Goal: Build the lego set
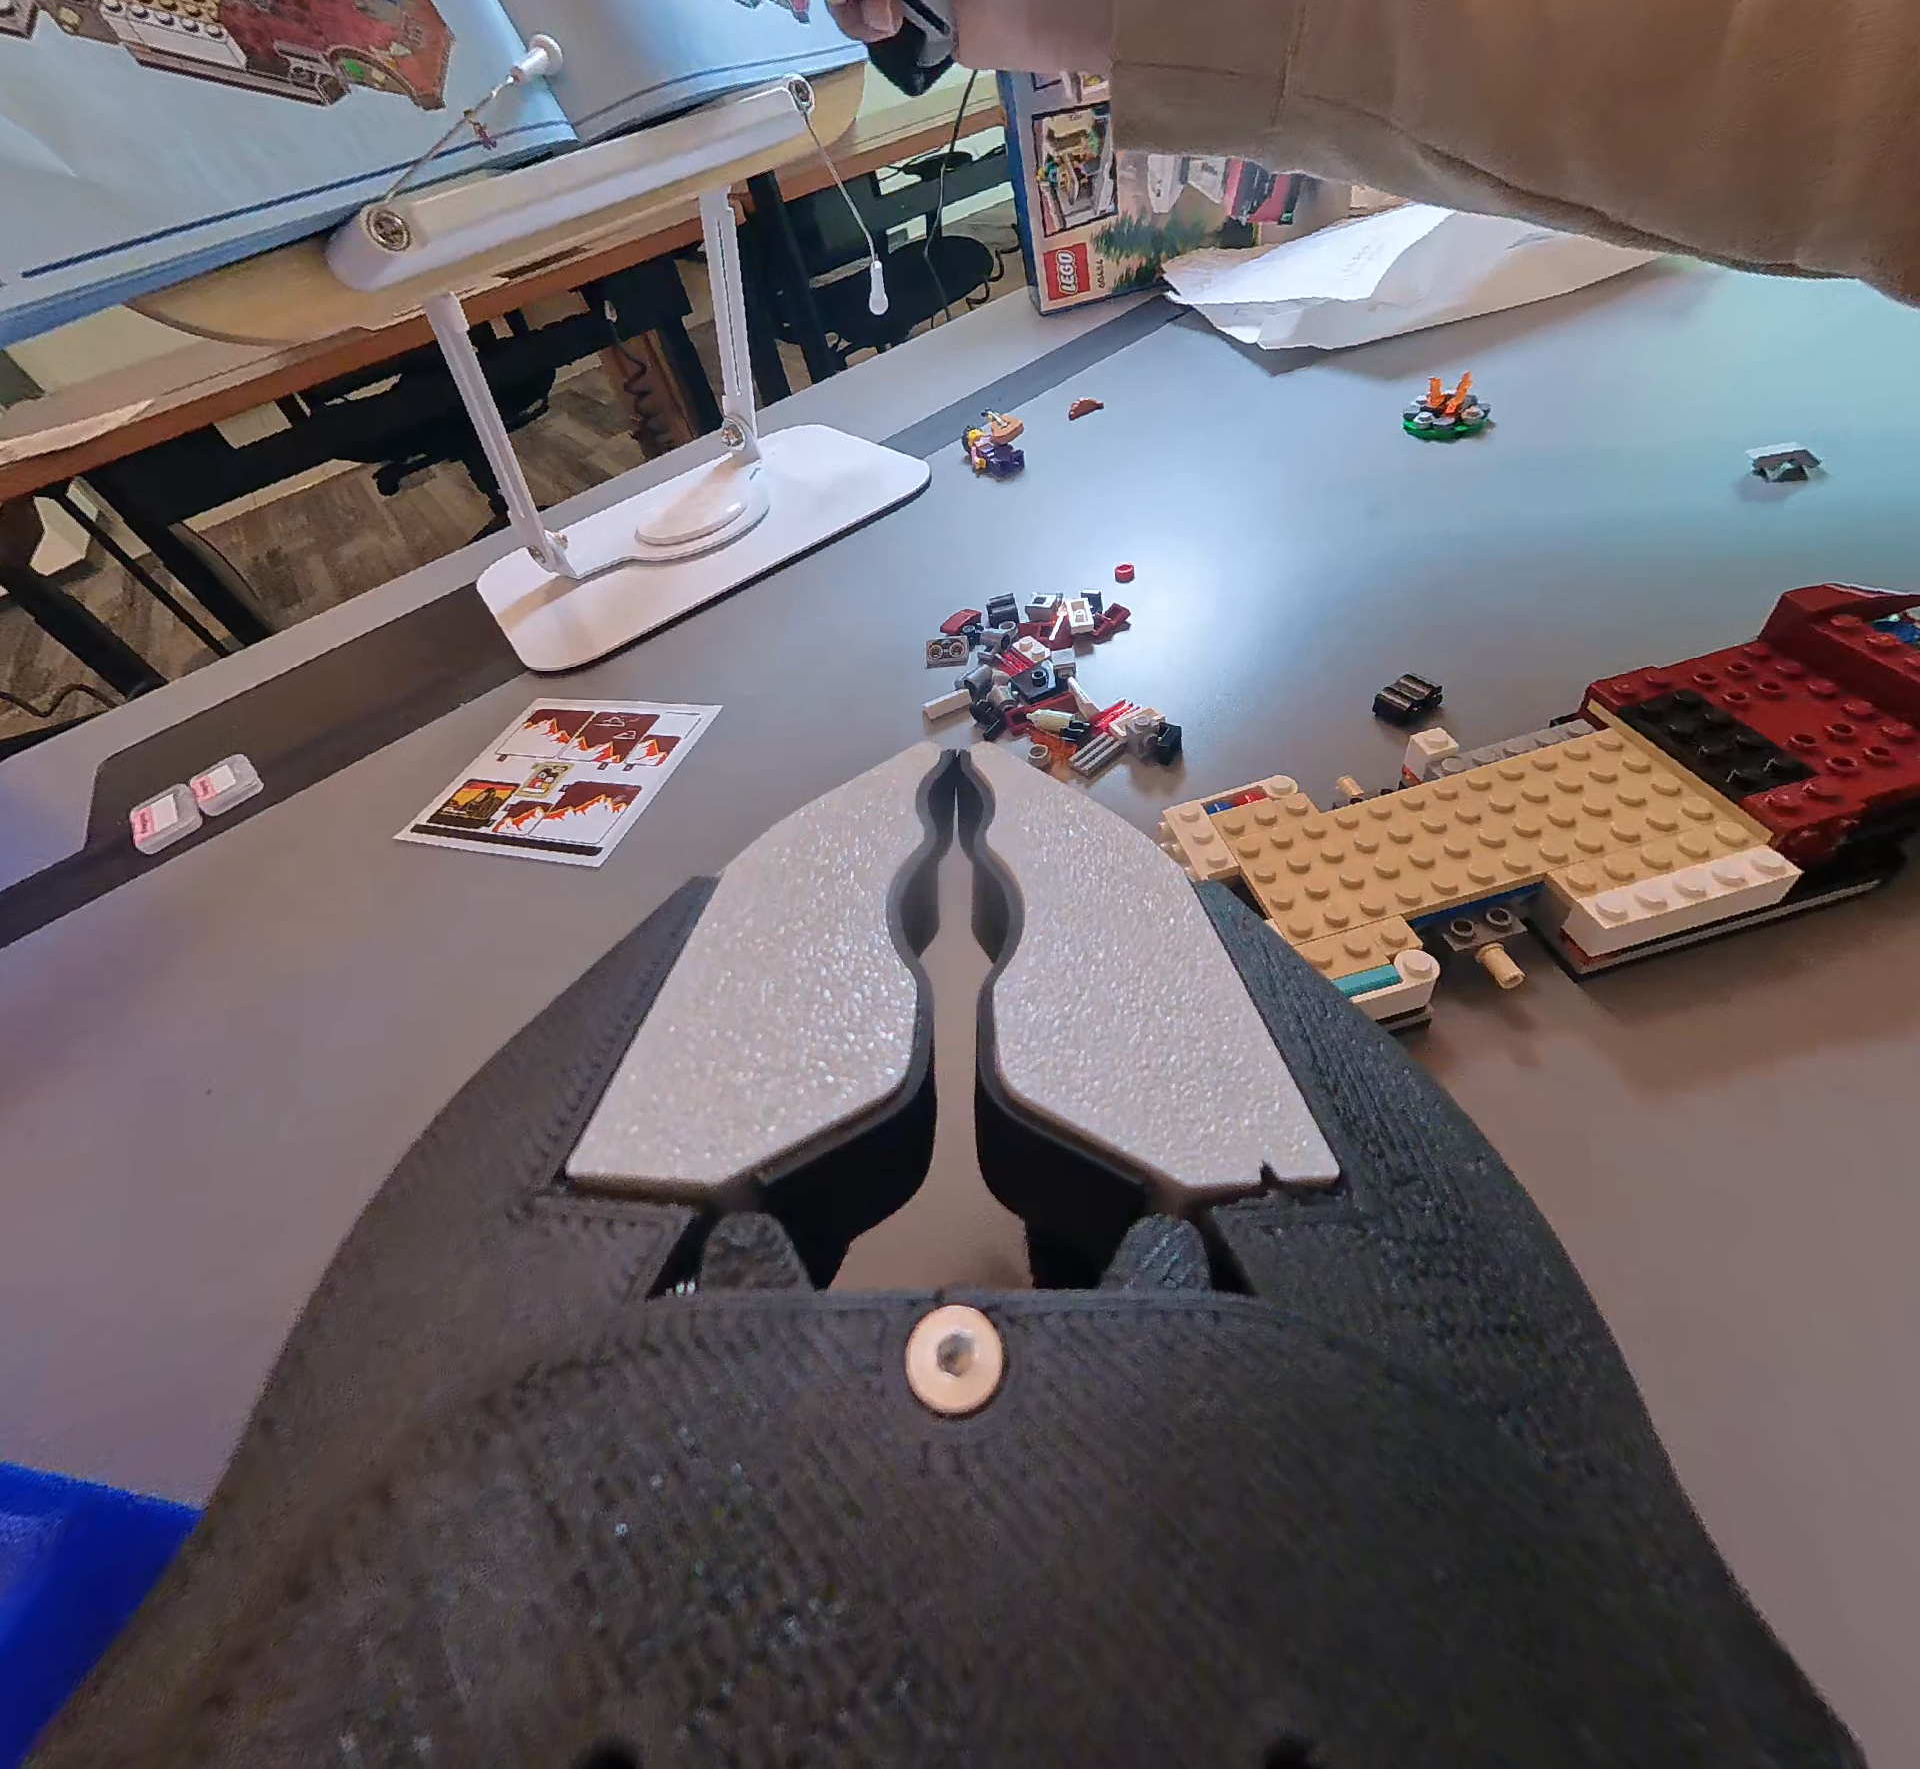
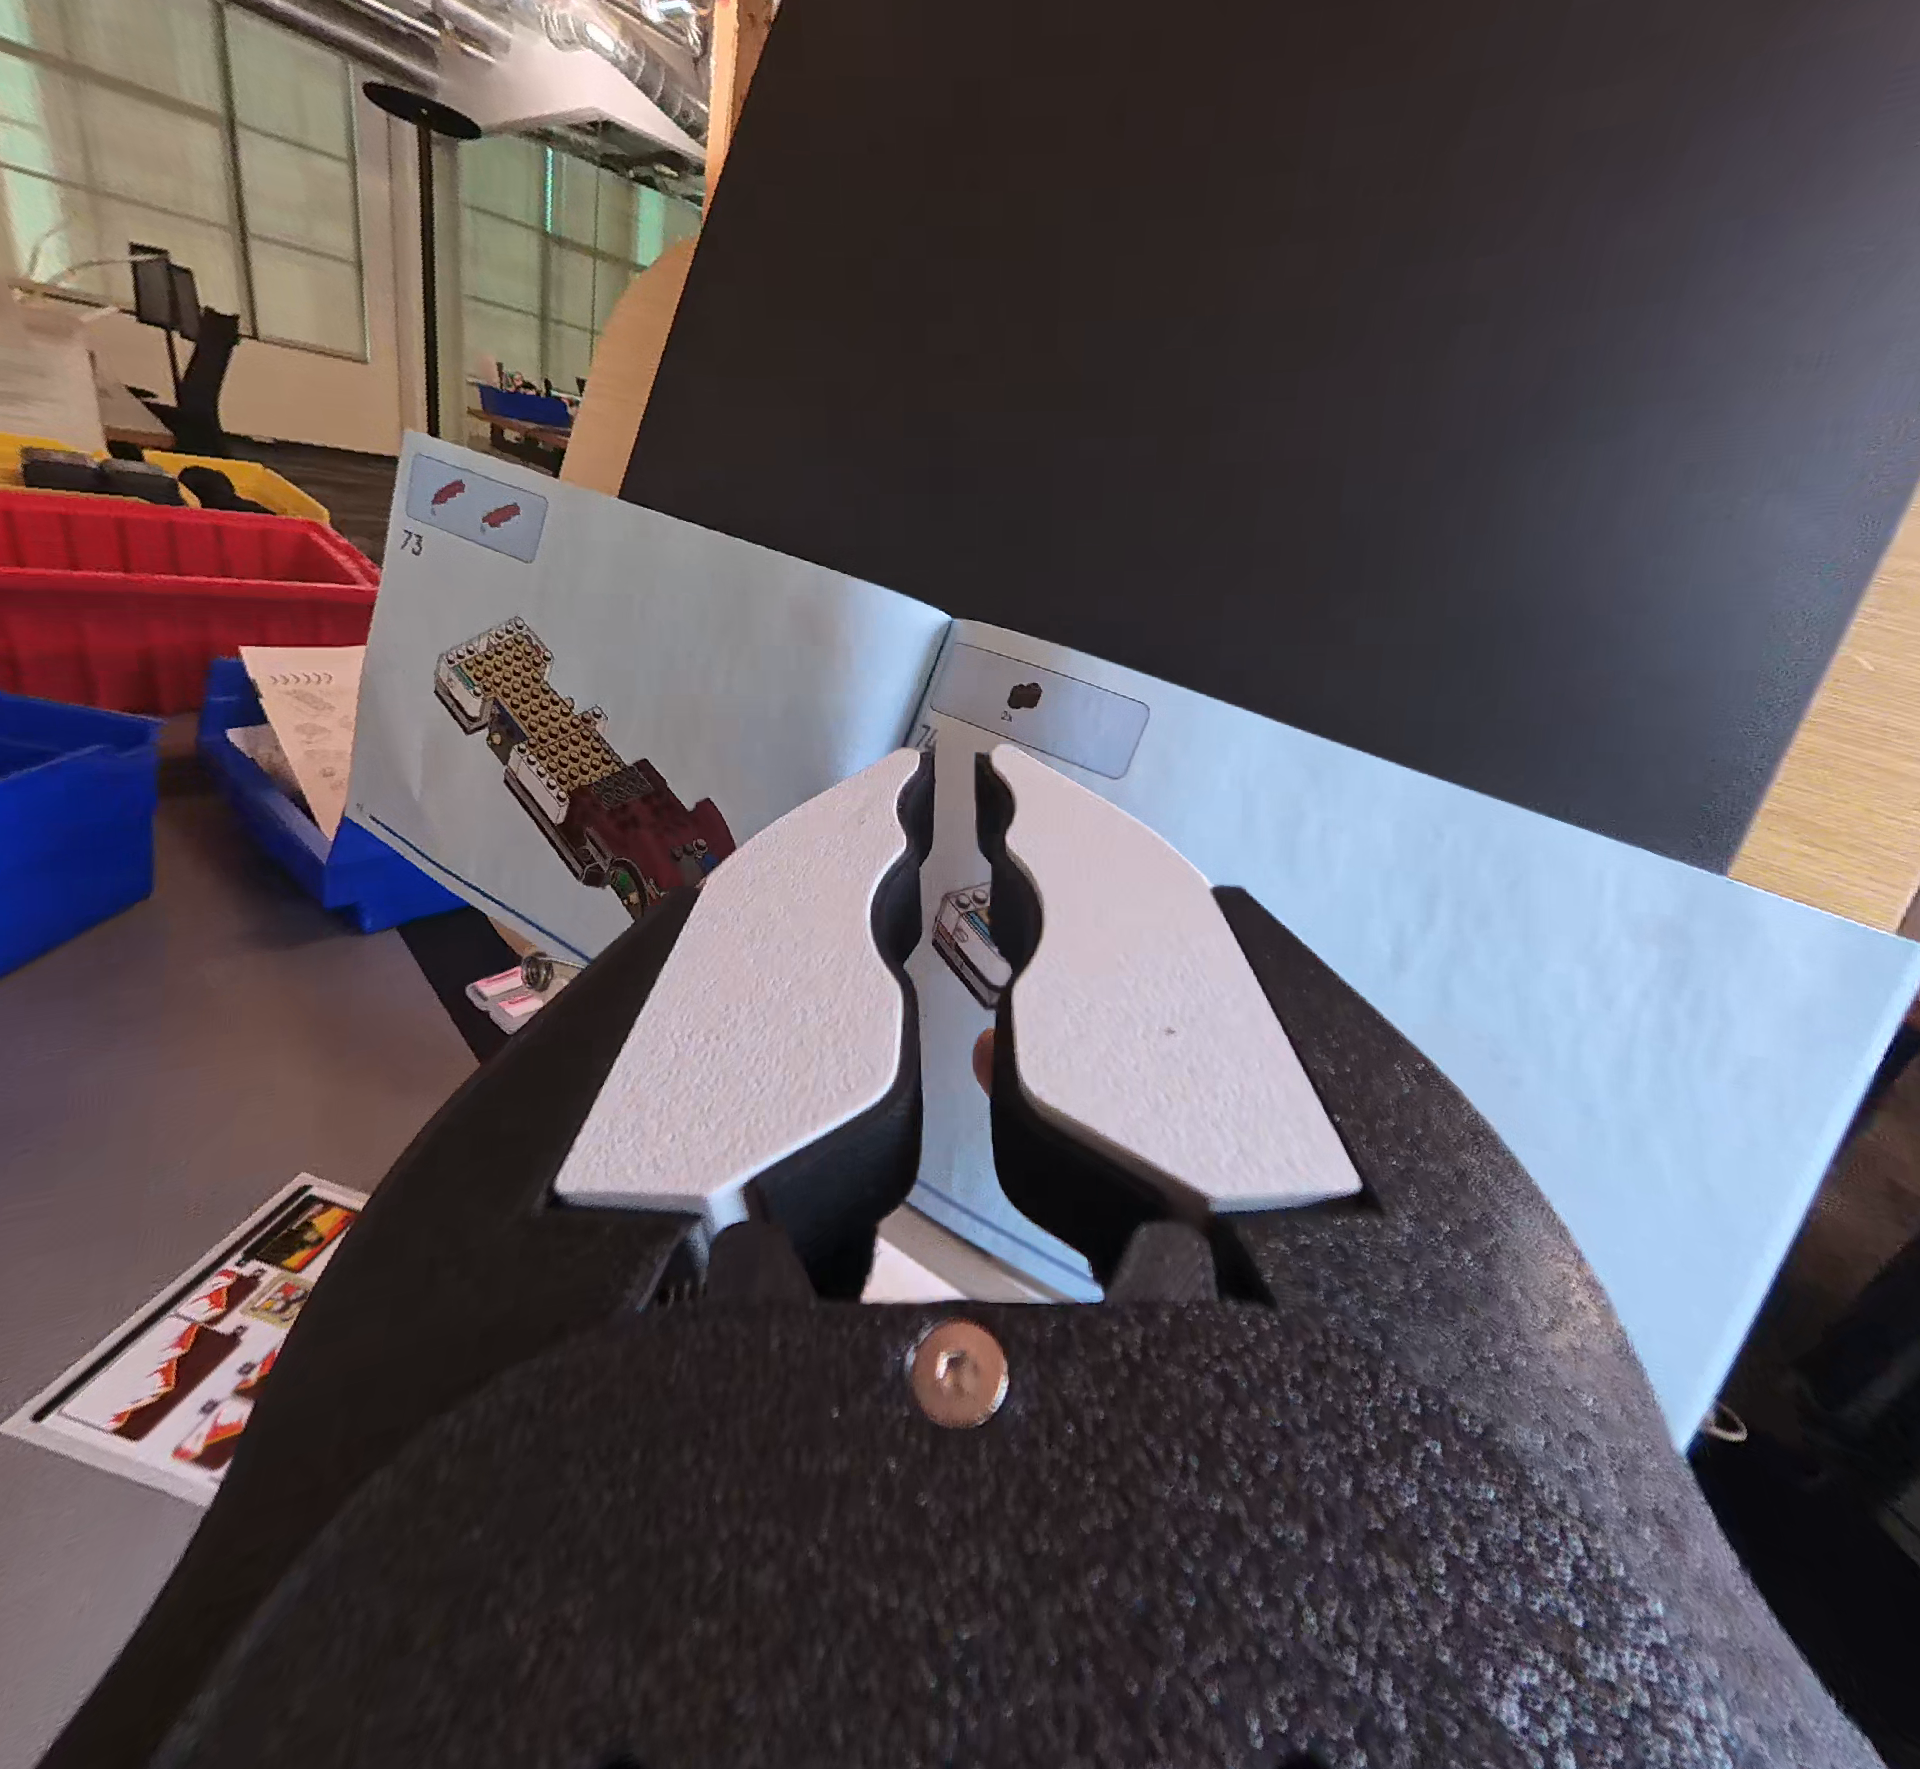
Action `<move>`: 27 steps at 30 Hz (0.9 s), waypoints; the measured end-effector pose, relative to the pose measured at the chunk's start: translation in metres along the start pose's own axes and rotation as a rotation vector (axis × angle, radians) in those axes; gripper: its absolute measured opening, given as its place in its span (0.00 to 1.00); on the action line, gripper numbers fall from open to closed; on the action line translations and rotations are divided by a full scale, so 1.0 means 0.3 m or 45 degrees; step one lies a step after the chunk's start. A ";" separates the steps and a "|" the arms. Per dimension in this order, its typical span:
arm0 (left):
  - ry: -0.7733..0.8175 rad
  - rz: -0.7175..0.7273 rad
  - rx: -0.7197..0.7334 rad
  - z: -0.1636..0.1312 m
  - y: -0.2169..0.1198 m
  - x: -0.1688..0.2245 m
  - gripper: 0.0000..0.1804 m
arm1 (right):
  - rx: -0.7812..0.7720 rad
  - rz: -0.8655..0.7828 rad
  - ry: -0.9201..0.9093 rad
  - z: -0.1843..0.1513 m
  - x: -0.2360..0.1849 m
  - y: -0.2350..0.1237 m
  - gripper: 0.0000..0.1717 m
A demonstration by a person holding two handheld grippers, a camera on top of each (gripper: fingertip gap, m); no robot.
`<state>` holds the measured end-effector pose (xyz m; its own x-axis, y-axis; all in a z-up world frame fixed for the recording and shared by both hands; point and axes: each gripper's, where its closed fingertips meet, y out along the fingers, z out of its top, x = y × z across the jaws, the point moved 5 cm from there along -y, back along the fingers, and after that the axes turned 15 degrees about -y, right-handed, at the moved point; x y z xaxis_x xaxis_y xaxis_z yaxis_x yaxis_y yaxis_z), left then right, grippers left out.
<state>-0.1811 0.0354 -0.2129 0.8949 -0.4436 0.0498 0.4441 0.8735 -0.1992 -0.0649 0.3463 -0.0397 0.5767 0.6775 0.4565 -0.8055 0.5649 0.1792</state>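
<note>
Overhead, left gripper jaws meet bare over open grey table; right gripper jaws slightly apart before booklet.

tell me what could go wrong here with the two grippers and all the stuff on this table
1. The right gripper, fingers slightly apart with nothing visibly between them, points at the open instruction booklet propped on the white stand. A push might crease a page or tip it.
2. The left gripper, fingers shut, hovers just short of the pile of small loose bricks. A sweep could scatter them.
3. The part-built tan and dark red model lies beside it and could be knocked.
</note>
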 end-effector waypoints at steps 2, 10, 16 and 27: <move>-0.003 -0.006 -0.001 0.000 0.000 0.001 0.00 | 0.006 -0.005 0.001 0.004 -0.003 0.009 0.04; 0.002 -0.016 0.002 0.001 -0.001 0.004 0.00 | 0.000 -0.015 0.006 0.007 0.012 0.022 0.04; 0.010 -0.014 0.027 0.011 -0.009 0.004 0.00 | -0.058 -0.143 -0.044 -0.077 0.089 -0.073 0.00; 0.028 -0.025 -0.005 -0.001 0.001 0.013 0.00 | -0.208 -0.181 -0.016 -0.236 0.174 -0.165 0.00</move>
<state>-0.1775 0.0339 -0.2132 0.8847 -0.4651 0.0320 0.4614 0.8639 -0.2019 0.0145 0.3870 -0.0864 0.6806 0.5801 0.4475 -0.6827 0.7239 0.0998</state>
